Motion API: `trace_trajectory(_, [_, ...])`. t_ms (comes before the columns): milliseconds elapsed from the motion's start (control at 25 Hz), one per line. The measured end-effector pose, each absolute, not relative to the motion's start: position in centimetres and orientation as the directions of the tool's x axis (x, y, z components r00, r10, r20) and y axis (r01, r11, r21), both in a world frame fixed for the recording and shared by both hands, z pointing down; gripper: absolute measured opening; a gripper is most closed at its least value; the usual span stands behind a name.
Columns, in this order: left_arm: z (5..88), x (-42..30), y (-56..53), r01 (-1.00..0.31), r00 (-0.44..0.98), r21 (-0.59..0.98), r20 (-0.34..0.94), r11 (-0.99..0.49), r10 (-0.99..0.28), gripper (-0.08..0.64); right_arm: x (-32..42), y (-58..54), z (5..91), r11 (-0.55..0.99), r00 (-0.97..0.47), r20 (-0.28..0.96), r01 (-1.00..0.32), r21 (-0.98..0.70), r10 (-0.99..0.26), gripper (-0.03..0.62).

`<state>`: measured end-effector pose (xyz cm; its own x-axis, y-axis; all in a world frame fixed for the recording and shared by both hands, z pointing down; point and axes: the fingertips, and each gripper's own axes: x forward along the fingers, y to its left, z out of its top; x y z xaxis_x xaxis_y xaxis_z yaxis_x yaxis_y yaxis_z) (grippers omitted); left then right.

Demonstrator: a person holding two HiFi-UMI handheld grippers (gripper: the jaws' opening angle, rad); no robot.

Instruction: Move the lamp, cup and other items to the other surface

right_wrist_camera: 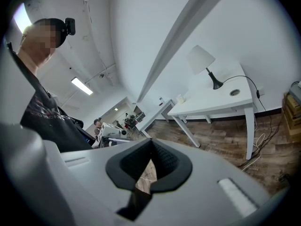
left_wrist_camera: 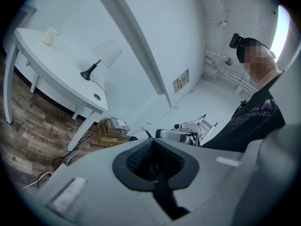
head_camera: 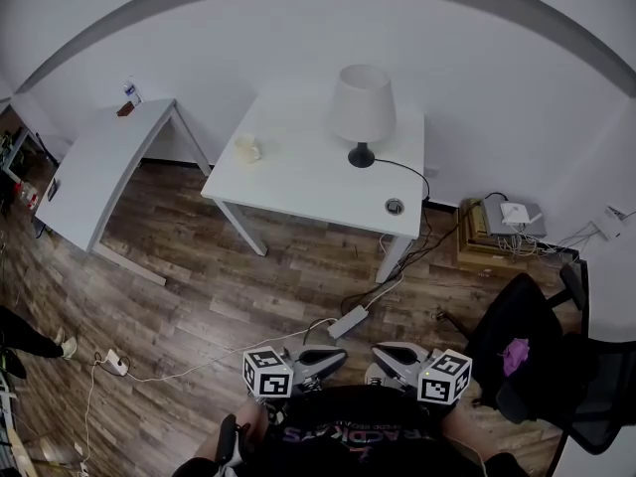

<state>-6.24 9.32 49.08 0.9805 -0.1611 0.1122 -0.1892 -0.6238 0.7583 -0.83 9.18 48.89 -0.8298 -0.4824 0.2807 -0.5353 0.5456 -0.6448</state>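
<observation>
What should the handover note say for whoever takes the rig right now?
Left tongs: shut, empty. Right tongs: shut, empty. Both are held low, well short of the tables.
White-shaded lamp with black base and small cream cup stand apart on the white rectangular table. The lamp's black cord runs off the table's edge.
Done: nothing moved yet.
Left: carry lamp and cup to the long white table at left, and mind the cord.
</observation>
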Motion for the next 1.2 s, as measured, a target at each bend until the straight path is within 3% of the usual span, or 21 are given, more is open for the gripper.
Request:
trace_trajectory(320, [48.6, -8.7, 7.8, -0.238, 0.966, 0.753, 0.118, -0.614, -0.230, 0.002, -1.7, 8.9, 49.2, 0.551, -0.847, 0.280, -0.512, -0.659, -0.451, 0.005])
trace_trajectory(1200, [48.9, -8.1, 8.9, -0.221, 0.972, 0.765, 0.122, -0.605, -0.201, 0.002, -2.8, 8.8, 49.4, 0.565, -0.861, 0.284, -0.495, -0.660, -0.423, 0.005])
